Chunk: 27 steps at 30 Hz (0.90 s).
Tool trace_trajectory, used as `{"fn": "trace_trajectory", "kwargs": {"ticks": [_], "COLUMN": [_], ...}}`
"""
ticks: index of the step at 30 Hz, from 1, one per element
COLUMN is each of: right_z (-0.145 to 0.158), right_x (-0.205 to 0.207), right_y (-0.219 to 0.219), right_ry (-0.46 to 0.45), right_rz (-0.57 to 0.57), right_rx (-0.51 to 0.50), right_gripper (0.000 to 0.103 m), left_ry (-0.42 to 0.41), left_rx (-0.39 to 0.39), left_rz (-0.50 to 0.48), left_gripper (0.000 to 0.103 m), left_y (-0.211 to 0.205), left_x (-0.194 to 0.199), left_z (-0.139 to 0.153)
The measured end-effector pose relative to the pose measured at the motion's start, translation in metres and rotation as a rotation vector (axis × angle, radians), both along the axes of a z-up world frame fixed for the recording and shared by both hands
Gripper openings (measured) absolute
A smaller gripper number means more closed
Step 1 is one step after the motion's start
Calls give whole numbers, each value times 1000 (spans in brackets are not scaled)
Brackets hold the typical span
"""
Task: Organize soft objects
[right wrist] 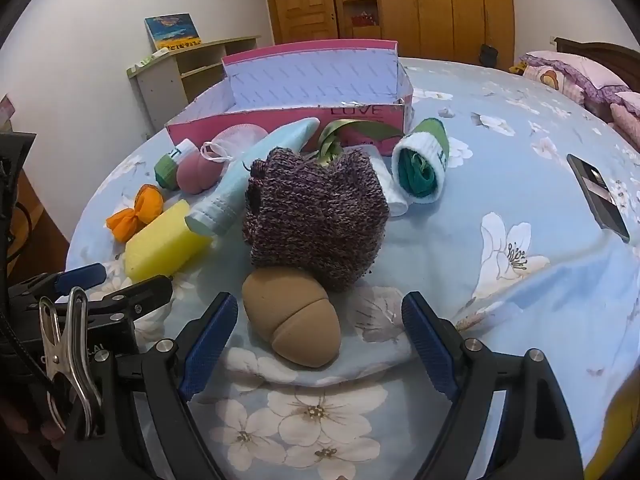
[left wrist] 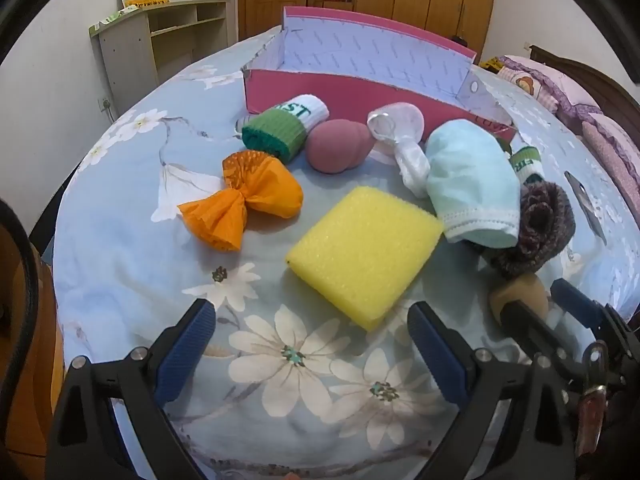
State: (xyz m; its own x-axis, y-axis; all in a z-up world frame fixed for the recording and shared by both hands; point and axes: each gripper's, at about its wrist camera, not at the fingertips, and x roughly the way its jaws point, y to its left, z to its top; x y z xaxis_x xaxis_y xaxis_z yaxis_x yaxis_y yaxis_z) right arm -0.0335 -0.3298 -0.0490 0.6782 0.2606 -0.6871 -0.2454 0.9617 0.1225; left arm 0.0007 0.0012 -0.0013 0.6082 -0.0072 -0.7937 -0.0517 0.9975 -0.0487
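Left wrist view: left gripper [left wrist: 310, 340] hung over the floral bedsheet [left wrist: 120, 264] with its jaws spread wide and nothing between them. Yellow sponge [left wrist: 365, 254] lay flat just ahead of the fingertips, its near corner closest. Behind it sat an orange crepe bundle [left wrist: 244, 196], a rolled green-and-white sock [left wrist: 286, 126], a pink egg-shaped sponge [left wrist: 340, 146], a white mesh pouch [left wrist: 396, 128] and a pale blue sock [left wrist: 472, 192]. The open pink box [left wrist: 360, 76] stood at the back, seemingly empty.

Judgement: yellow sponge should be light and compressible; pinch across its two opposite edges, expecting it to squash rather than slip.

Right wrist view: right gripper [right wrist: 320, 326] was also spread, the tan egg-shaped sponge [right wrist: 292, 316] lying between the pads [right wrist: 208, 336] without visible contact. A purple knit piece [right wrist: 316, 216] touched its far end. A second rolled sock [right wrist: 422, 166] lay beyond, and a phone [right wrist: 598, 196] well apart to the right.

Judgement: tan sponge looked soft, smooth and rounded, so it may squirt out. Grip across its widest part, near the seam.
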Motion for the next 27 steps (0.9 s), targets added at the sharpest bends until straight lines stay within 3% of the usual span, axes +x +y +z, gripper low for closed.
{"fn": "trace_trajectory", "kwargs": {"ticks": [27], "right_z": [-1], "right_x": [1], "right_y": [-1], "right_ry": [7], "right_rz": [-1], "right_rx": [1], "right_gripper": [86], "left_ry": [2], "left_rx": [-2], "left_rz": [1], "left_gripper": [99], "left_y": [-1], "left_x": [1], "left_z": [1]}}
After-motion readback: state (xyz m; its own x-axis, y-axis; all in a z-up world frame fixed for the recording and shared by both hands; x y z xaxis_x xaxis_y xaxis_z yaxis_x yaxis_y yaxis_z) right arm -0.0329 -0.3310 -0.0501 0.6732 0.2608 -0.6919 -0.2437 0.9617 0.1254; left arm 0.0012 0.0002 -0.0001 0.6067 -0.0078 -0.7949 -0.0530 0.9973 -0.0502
